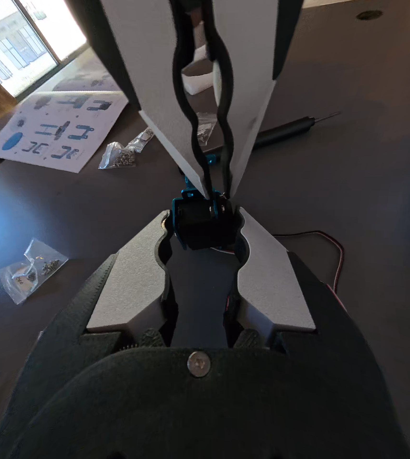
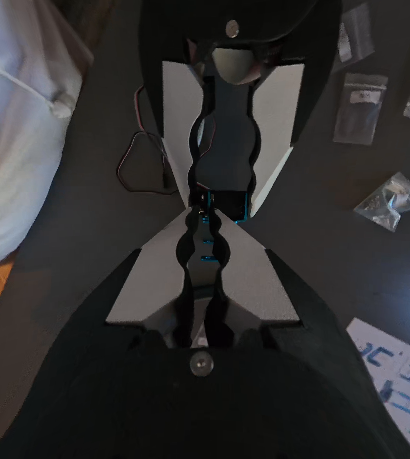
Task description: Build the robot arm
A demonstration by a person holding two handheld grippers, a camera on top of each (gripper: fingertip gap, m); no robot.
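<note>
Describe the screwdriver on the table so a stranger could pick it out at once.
On the dark table, look past the two grippers that meet nose to nose over a small black motor in a blue bracket. Beyond them lies the screwdriver, flat, its thin metal tip pointing away to the right. It is the only long black rod there; its neighbours are clear bags of screws.

Dim, window [image 1: 22,47] glare upper left, blurred fisheye edges, soft focus
</note>
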